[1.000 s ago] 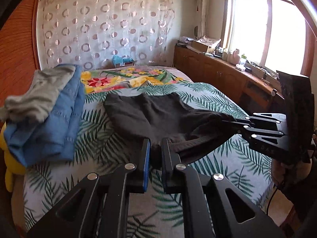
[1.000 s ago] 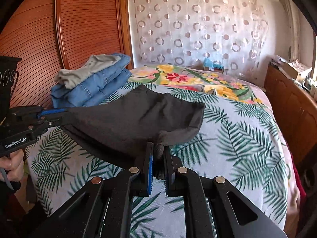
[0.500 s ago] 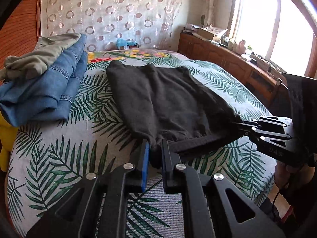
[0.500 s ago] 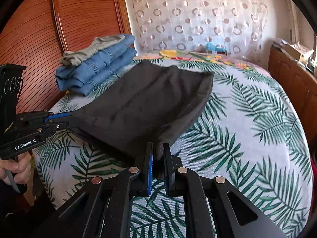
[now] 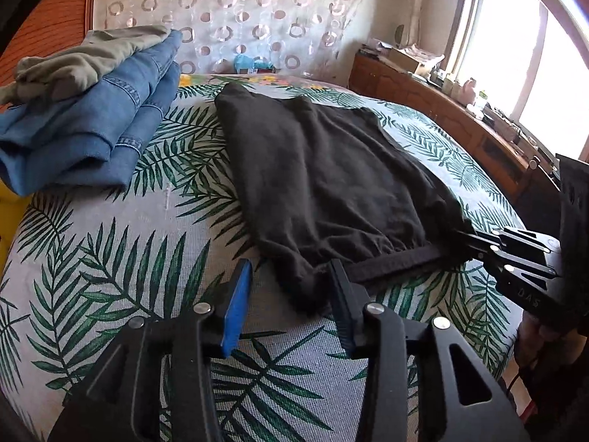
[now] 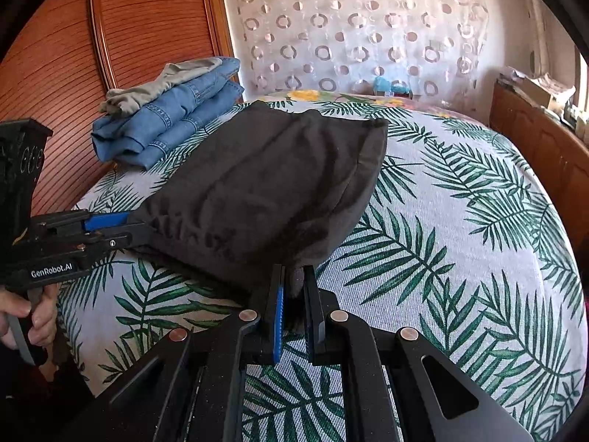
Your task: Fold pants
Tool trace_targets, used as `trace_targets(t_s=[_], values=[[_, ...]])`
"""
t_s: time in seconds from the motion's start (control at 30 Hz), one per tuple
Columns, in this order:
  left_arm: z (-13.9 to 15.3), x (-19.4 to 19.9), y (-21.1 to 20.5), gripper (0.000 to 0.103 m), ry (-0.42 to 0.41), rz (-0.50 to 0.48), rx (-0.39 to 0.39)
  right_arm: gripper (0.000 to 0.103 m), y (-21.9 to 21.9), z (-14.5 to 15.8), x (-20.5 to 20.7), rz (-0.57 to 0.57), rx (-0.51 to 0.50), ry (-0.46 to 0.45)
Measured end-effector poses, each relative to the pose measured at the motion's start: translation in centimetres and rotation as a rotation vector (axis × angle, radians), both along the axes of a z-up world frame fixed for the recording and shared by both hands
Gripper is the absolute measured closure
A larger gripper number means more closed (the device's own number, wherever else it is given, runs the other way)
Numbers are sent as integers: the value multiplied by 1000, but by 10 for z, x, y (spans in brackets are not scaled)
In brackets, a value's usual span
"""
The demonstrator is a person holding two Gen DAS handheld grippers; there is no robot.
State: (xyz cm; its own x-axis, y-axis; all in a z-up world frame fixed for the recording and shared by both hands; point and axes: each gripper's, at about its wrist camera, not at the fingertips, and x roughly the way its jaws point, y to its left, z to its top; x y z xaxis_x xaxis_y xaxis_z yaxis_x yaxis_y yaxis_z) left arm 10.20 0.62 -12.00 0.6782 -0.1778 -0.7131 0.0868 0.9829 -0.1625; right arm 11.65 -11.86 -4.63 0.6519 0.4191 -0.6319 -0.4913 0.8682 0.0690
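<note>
Dark grey pants (image 5: 324, 176) lie folded flat on the palm-leaf bedspread (image 5: 110, 243), waistband toward me. My left gripper (image 5: 291, 287) is open, its jaws standing either side of the near left waistband corner, which rests on the bed. My right gripper (image 6: 292, 291) is shut on the other waistband corner of the pants (image 6: 265, 184). It shows at the right of the left wrist view (image 5: 475, 239), and the left gripper shows at the left of the right wrist view (image 6: 121, 228).
A stack of folded blue jeans (image 5: 92, 125) with a grey-green garment (image 5: 84, 59) on top sits at the bed's left, by the wooden headboard (image 6: 140, 25). A wooden cabinet (image 5: 441, 110) runs under the window at right. A patterned curtain (image 6: 349, 29) hangs behind.
Both grippers lowered the pants onto the bed and drew them flat. My left gripper has opened and let go of its waistband corner; the right stays shut.
</note>
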Motion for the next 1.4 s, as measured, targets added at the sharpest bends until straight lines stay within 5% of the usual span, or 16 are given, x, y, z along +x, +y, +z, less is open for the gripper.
trace_targets(t_s=[0.1,0.33,0.7,1.4], values=[[0,-1,-5,63,-8,-15,22,95,0,-1,1,1,6,4],[3,-6,-10,91,-21,-64,1,95,-3,0,1,1,16,11],[40,-30,-5,92,-95,-100,-65,95,-13,21,-23,25,58,-26],[84,-67,-15,92,-214,-147,-47,95,-33,57,-75,61,75,-111]])
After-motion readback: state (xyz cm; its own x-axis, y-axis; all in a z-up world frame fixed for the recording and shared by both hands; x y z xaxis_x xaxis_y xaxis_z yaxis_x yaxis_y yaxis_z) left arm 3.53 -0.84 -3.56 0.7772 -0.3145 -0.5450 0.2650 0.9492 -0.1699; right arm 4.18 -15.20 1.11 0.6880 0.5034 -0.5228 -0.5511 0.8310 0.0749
